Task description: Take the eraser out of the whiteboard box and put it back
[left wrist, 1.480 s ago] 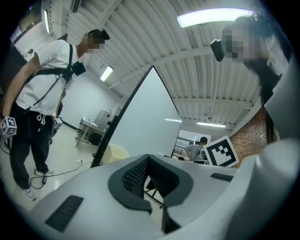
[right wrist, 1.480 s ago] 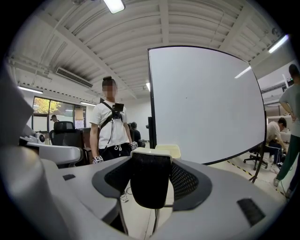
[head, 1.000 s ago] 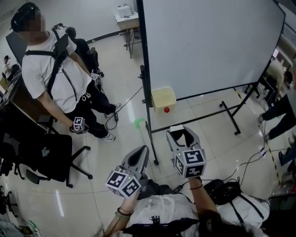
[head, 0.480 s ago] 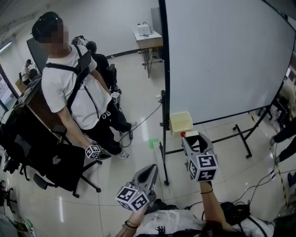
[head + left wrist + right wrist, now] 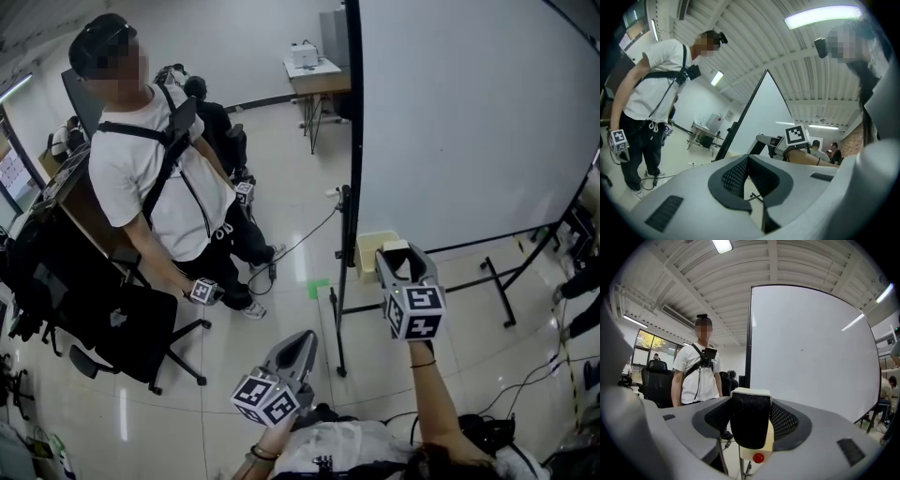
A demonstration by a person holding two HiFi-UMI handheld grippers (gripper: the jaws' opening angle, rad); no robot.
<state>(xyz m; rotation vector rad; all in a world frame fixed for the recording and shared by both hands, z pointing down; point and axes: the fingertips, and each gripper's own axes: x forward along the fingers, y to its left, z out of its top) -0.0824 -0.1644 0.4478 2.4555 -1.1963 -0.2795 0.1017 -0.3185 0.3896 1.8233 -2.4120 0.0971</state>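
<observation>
Two tools in view: right tool (image 5: 405,270) clamped on the eraser (image 5: 750,420), out of the box, held near and in line with the pale yellow box (image 5: 368,253) at the whiteboard's (image 5: 469,122) lower corner. Left tool (image 5: 298,345) jaws together, empty.

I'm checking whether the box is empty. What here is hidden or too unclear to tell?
Inside of the box: in the head view the right gripper covers most of it; in the right gripper view the eraser it holds blocks it.
The red dot on the box: right gripper view, too small to identify.
Eraser's felt side: head view, hidden between the jaws.
</observation>
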